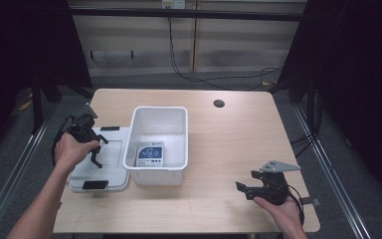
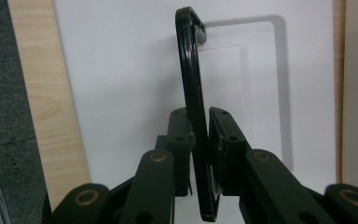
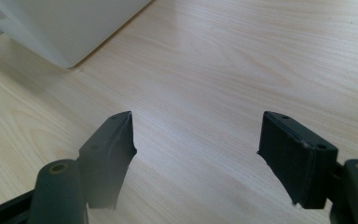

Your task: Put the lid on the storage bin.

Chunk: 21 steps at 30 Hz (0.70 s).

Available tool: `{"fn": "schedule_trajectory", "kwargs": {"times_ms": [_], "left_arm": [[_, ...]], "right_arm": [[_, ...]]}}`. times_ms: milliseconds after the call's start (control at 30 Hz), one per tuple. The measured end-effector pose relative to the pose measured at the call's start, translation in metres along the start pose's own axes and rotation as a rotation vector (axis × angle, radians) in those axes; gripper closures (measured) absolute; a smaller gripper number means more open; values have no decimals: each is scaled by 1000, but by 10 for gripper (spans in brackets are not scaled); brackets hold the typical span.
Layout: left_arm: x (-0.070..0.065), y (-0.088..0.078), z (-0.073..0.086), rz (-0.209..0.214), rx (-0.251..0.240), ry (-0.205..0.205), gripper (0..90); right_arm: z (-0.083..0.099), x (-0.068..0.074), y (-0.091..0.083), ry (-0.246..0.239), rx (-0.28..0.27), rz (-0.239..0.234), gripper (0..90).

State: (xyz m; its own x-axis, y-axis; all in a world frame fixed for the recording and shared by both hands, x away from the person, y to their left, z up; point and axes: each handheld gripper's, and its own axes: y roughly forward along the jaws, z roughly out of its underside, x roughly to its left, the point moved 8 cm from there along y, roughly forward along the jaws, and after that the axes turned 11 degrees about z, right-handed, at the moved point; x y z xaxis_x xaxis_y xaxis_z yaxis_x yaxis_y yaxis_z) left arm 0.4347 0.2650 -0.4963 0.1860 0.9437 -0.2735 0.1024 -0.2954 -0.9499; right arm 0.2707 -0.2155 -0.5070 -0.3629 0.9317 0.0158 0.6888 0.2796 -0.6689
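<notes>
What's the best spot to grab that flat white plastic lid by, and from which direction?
By the thin black handle standing up from the flat white plastic lid: a lid lying flat on the light wooden table offers little else to pinch. Come from above with one jaw on each side of the handle, as the left gripper does now, shut on it.

I count one white bin (image 1: 160, 122), one white lid (image 1: 112, 154) bearing three black clasps, one printed card (image 1: 150, 154) inside the bin, two grippers, and one round cable hole (image 1: 219, 103) in the single tabletop (image 1: 229, 144).
</notes>
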Motion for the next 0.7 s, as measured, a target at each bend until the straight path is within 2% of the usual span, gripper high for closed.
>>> {"fn": "schedule_trajectory", "kwargs": {"times_ms": [200,300,433,633,700], "left_arm": [[5,7,3,-2,23,-22,792],[5,5,3,22,22,-37,801],[3,5,2,32,19,-47,812],[-4,2,0,15,32,-38,838],[-4,1,-1,7,10,-38,844]], "right_arm": [[0,0,0,-4,-4,0,262],[0,0,0,-5,-2,1,261],[0,0,0,-2,-1,0,261],[0,0,0,-6,0,-1,260],[0,0,0,-5,1,0,260]]}}
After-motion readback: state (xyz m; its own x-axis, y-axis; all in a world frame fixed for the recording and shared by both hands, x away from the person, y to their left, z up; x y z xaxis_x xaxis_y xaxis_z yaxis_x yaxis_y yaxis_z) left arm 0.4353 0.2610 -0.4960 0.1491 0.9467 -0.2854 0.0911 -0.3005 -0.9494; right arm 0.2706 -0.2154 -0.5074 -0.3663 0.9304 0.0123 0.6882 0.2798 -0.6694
